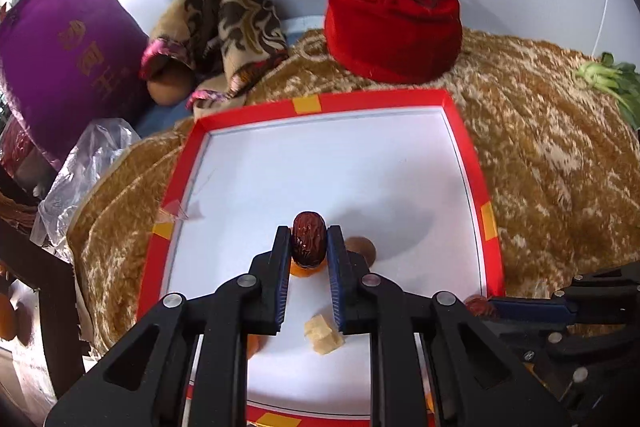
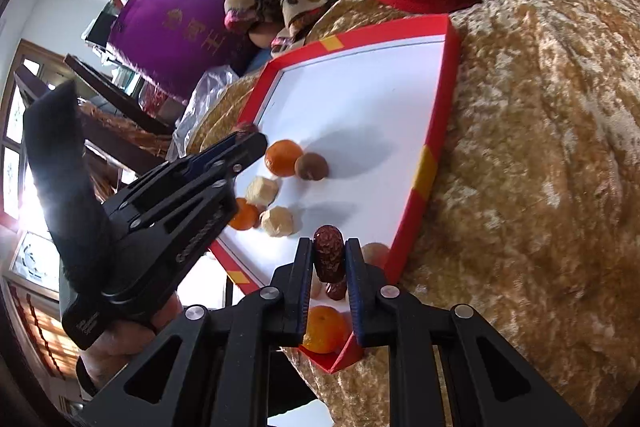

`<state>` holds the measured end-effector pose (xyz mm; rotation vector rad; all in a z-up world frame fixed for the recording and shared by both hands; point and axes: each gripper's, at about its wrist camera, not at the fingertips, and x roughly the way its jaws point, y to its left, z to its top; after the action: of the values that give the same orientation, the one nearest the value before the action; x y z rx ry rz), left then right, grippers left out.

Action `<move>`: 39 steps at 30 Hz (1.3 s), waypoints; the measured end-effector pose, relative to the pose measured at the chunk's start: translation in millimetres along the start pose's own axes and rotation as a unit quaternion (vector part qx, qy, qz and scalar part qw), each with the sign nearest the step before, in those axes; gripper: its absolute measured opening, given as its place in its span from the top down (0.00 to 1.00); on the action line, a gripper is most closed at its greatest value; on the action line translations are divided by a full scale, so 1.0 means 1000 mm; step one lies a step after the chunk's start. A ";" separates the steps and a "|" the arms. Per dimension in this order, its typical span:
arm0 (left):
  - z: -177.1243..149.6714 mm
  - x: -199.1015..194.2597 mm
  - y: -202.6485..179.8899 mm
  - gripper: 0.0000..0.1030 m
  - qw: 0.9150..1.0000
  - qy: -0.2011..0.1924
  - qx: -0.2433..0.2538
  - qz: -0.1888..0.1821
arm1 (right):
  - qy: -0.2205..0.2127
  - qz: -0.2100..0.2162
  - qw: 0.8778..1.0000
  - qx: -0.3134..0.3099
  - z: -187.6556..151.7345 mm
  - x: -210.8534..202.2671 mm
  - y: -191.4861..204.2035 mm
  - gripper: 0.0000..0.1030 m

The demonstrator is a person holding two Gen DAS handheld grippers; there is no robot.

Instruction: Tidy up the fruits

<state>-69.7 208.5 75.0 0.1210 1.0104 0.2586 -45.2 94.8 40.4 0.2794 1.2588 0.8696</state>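
Both grippers clamped on dates: left gripper [image 1: 308, 247] and right gripper [image 2: 329, 259] hold mine above tray [image 1: 372, 99], ready for sorting.

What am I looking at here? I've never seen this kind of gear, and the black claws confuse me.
No robot: a person holds two hand-held grippers, each with a fisheye camera looking along its fingers. One picture comes from the left gripper, which pinches a wrinkled red date. The other comes from the right gripper, pinching a second date; the left gripper also shows in it. Below lies a red-rimmed white tray on a golden cloth, holding mandarins, pale chunks and a brown round fruit.
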 end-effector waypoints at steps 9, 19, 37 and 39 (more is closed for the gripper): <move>0.001 0.000 -0.012 0.85 0.999 -0.006 0.025 0.020 | 0.009 -0.031 0.999 -0.033 -0.005 0.009 0.009 0.81; 0.002 -0.038 -0.005 0.42 0.994 -0.092 -0.007 0.061 | -0.042 -0.082 0.993 -0.075 -0.010 -0.025 0.019 0.80; -0.050 -0.164 0.004 0.00 0.946 -0.234 -0.132 0.179 | -0.240 -0.182 0.939 -0.166 -0.070 -0.125 0.061 0.48; -0.058 -0.175 0.008 0.00 0.949 -0.234 -0.145 0.157 | -0.258 -0.185 0.933 -0.172 -0.080 -0.134 0.066 0.42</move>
<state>-209.0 167.8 189.8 0.0708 0.4691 0.6356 -151.1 23.4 150.7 -0.0185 0.6231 0.6191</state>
